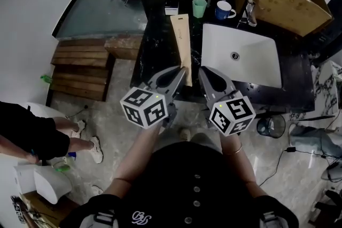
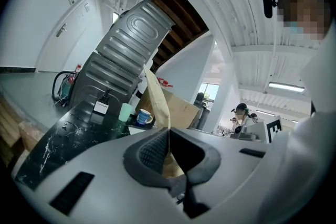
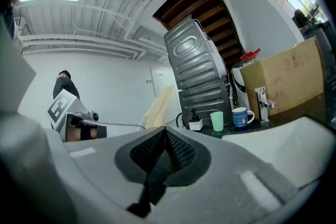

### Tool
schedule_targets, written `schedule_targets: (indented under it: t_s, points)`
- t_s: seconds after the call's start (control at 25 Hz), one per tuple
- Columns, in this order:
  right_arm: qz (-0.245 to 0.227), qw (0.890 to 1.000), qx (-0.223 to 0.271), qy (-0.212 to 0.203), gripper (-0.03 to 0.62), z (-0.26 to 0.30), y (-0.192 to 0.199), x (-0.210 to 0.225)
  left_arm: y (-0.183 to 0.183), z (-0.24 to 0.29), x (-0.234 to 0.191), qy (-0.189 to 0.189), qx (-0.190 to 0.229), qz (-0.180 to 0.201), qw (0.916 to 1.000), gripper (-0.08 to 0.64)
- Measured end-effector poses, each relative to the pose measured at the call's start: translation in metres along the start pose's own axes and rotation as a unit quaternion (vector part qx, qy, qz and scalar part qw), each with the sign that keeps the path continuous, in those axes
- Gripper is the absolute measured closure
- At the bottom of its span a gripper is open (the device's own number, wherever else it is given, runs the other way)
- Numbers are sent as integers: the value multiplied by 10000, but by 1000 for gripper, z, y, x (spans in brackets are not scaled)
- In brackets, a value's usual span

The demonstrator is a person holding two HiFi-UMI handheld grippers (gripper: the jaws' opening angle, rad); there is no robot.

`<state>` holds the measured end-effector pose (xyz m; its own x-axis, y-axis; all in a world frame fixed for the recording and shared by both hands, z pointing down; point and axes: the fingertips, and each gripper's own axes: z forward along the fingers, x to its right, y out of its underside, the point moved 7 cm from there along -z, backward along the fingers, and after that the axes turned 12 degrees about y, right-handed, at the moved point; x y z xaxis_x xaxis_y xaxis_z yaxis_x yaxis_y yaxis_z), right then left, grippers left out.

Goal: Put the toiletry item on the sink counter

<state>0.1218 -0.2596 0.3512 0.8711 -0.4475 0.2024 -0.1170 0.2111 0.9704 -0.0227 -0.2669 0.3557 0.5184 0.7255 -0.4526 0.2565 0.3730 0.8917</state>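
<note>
Left gripper [image 2: 169,136]: jaws closed on the near end of the toiletry item [image 2: 157,102], a long, flat, tan pack with a kraft-paper look. The ribbed pads pinch its two broad faces, and the rest of it runs forward well past the jaw tips.

Right gripper [image 3: 165,132]: jaws drawn fully together with nothing between them. It is held just beside the left one and is not touching the pack.

Head view: the left gripper [image 1: 180,75] and right gripper [image 1: 206,75] sit side by side at the near edge of the dark bench [image 1: 155,56]. The toiletry item [image 1: 181,42] reaches out over the bench, along the left side of the white sink [image 1: 251,56]. Whether its far end rests on the bench or hangs just above it cannot be told.

Farther back on the bench are a green cup [image 1: 199,7], a blue mug [image 1: 224,10] and the tap [image 1: 249,12].

Handling, judged: the pack looks light and fairly stiff, but thin card would crease under a hard pinch. Held at one end it has a long lever, so the far end may droop or swing. The faces are matte and slip is unlikely. A hold on the flat faces suits it, and it should be laid flat on bare bench left of the sink, clear of the cup.
</note>
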Motion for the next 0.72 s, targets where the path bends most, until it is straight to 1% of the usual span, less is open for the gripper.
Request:
schedule_targets:
  t_s: [0.24,0.72]
  points:
    - [96,9999,-71,82,588,8,3,9,0,4,-13,-50,-120,-83,9999,545]
    - [202,9990,-179,352,588,18,6,2,-4,3,-28,116,-411,-181,9989,545]
